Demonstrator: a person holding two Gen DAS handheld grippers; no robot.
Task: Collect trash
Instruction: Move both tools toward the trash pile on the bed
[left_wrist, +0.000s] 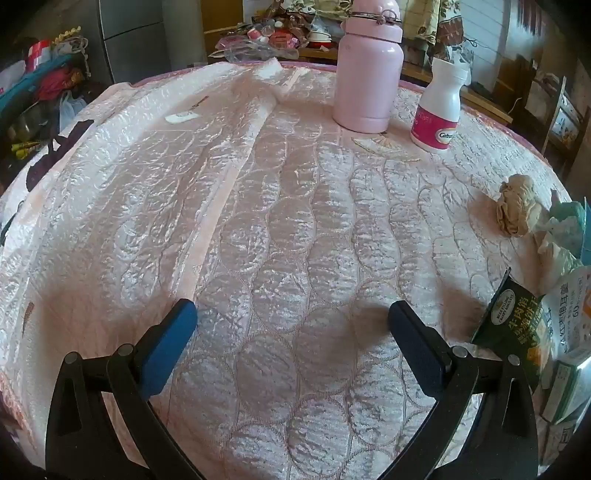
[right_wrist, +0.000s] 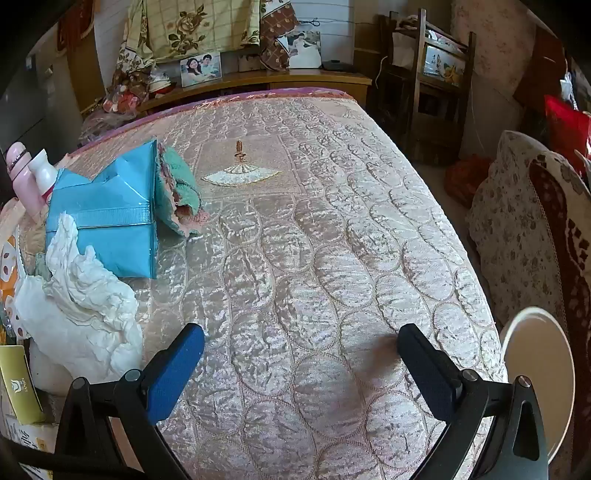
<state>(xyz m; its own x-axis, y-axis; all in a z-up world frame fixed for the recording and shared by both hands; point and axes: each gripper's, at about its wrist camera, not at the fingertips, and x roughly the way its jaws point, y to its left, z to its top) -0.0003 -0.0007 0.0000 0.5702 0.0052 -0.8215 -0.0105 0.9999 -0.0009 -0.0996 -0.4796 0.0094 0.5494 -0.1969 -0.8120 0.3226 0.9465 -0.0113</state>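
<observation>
Left wrist view: left gripper (left_wrist: 291, 325) and right gripper (right_wrist: 301, 350) both spread wide, empty. Risk: crumpled white tissue (right_wrist: 81, 295) touches blue tissue pack (right_wrist: 107, 218); careless pinch snags pack too.

Ahead of the left gripper (left_wrist: 291, 321), blue-padded, a pink bottle (left_wrist: 367, 70); right of it, a beige paper wad (left_wrist: 517, 205); left of the right gripper (right_wrist: 301, 345), a turquoise box (right_wrist: 107, 218), white crumpled tissue (right_wrist: 81, 314); pink circle-quilted bedcover (right_wrist: 314, 240).

Home bedroom — quilted bed (right_wrist: 314, 240), family photo (right_wrist: 200, 69)
</observation>
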